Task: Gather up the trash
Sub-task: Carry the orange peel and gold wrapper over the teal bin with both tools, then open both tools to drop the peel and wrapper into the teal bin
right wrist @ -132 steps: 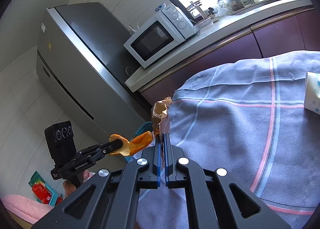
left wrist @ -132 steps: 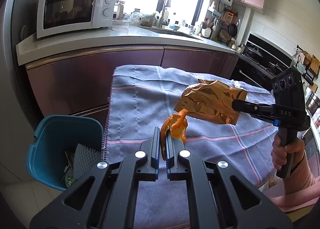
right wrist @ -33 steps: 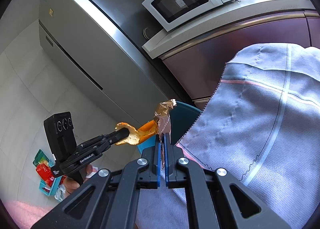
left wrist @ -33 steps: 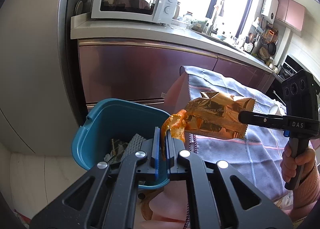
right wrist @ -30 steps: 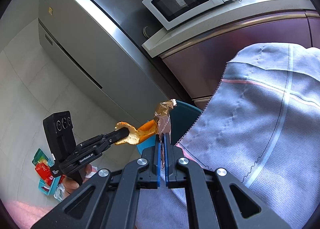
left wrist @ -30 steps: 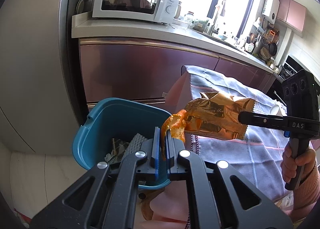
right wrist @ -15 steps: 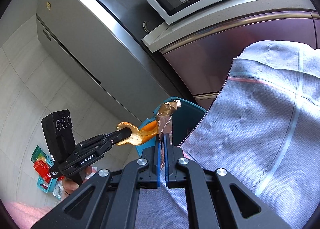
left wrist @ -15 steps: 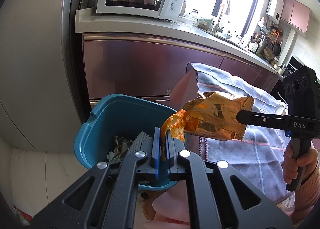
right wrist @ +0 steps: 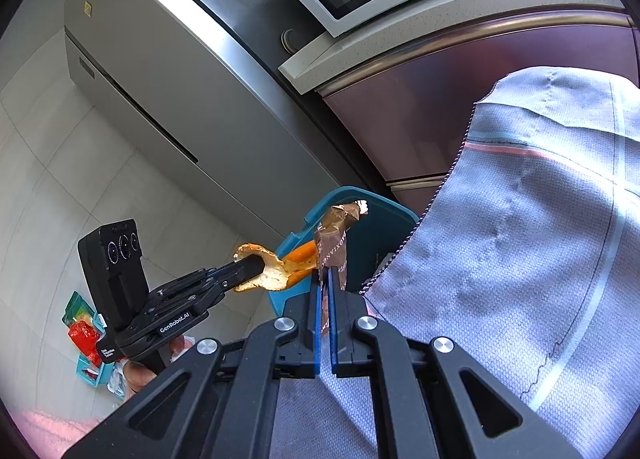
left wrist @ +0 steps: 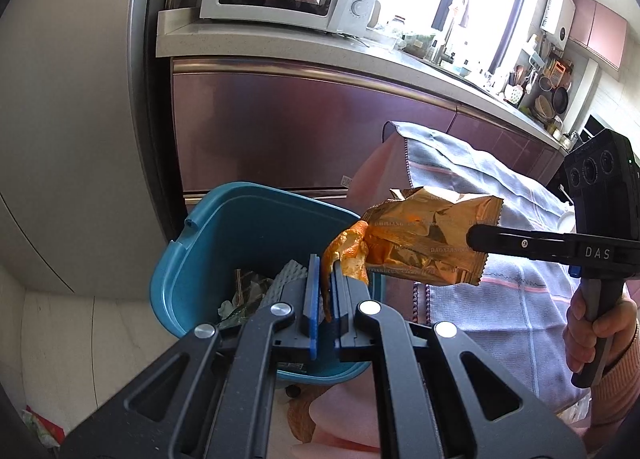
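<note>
Since the table-top frames, both grippers have come off the cloth-covered table (left wrist: 500,299) and now hang at the teal bin (left wrist: 224,243), lower centre. Left gripper (left wrist: 326,299) is clamped on orange peel (left wrist: 346,255); right gripper (right wrist: 325,299) is clamped on the gold snack wrapper (left wrist: 432,243). Judged ready to drop. Peel sits over the bin mouth; the wrapper overhangs its right rim beside the cloth edge, with open room leftward.

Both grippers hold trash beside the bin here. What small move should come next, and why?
Probably open the left gripper: its orange peel hangs over the teal bin's open mouth. The right gripper's gold snack wrapper sits nearer the far rim, so it likely needs a nudge inward first.
</note>
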Motion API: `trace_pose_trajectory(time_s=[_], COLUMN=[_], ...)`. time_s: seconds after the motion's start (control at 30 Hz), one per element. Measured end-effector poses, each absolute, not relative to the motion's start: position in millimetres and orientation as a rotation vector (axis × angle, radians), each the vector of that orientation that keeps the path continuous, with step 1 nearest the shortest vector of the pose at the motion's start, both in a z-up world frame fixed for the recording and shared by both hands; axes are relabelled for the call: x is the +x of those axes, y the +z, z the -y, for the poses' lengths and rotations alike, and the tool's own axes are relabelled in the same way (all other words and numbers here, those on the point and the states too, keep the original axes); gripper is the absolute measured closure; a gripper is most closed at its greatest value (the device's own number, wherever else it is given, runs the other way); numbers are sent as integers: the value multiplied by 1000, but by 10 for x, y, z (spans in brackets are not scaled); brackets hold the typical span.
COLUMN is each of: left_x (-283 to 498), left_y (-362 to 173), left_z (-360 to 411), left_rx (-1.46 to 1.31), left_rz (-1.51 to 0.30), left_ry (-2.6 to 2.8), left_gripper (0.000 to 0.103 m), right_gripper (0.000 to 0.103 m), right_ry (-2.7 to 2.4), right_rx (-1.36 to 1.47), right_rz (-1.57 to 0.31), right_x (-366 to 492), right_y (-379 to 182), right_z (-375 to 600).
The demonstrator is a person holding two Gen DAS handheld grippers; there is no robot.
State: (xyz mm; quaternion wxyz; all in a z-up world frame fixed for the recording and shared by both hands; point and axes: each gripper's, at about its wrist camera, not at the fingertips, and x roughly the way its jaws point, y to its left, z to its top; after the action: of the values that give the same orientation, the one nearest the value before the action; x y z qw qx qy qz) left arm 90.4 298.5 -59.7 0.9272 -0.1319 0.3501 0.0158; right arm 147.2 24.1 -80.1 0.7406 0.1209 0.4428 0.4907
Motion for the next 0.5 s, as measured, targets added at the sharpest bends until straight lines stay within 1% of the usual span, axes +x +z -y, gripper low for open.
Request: trace_pose_trajectory(time_s=[0.5], left_x=[1010], left_y=[-723], left_z=[-3061], left_rx=[-286], left_rz=[-739], left_ry=[64], left_gripper=[98], right_gripper=[101], right_ry=[1075], right_rx=[268], right_rz=[-1011], right_x=[1546], right_y=[-859], right_z=[-427])
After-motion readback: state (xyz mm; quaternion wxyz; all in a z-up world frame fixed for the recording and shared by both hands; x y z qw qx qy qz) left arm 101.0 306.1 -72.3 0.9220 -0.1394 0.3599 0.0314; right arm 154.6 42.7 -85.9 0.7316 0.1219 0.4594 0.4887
